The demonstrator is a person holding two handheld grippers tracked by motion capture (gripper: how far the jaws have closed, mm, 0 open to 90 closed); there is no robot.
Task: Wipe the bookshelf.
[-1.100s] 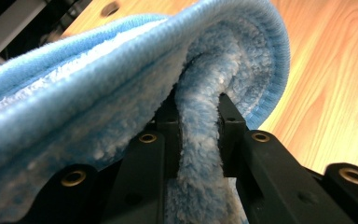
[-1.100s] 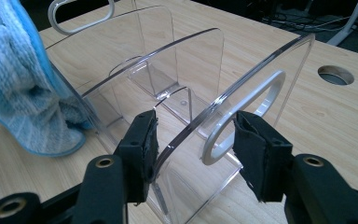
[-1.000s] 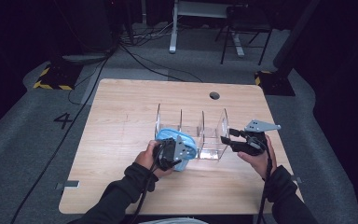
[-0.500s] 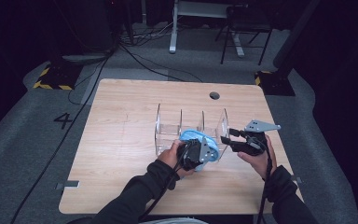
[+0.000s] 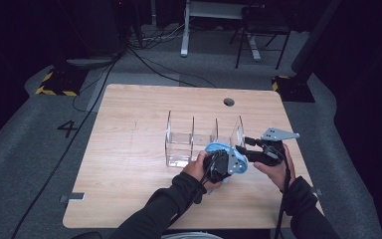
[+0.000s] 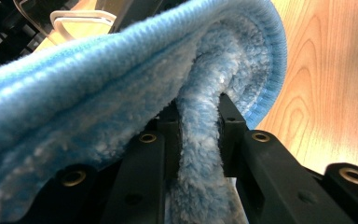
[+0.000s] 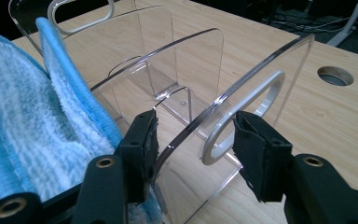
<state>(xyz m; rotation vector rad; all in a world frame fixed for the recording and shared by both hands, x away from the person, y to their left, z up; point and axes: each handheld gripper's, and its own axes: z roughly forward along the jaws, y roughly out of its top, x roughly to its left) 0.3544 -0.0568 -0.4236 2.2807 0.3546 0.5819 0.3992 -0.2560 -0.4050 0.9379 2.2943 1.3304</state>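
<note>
At the clear acrylic organizer's [image 5: 194,142] right end, my left gripper [image 5: 222,166] pinches the blue cloth [image 6: 121,93] — held just beside it. My right gripper [image 7: 193,140] straddles the end wall [image 7: 242,107] — whether its pads press, I can't tell.

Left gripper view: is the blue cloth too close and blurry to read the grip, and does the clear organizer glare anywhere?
Left gripper view: the blue cloth is soft up close, yet its fold between the jaws reads sharply. Right gripper view: the clear organizer shows bright edge highlights, no washout. High view: the table is well lit, the surroundings dark.
</note>
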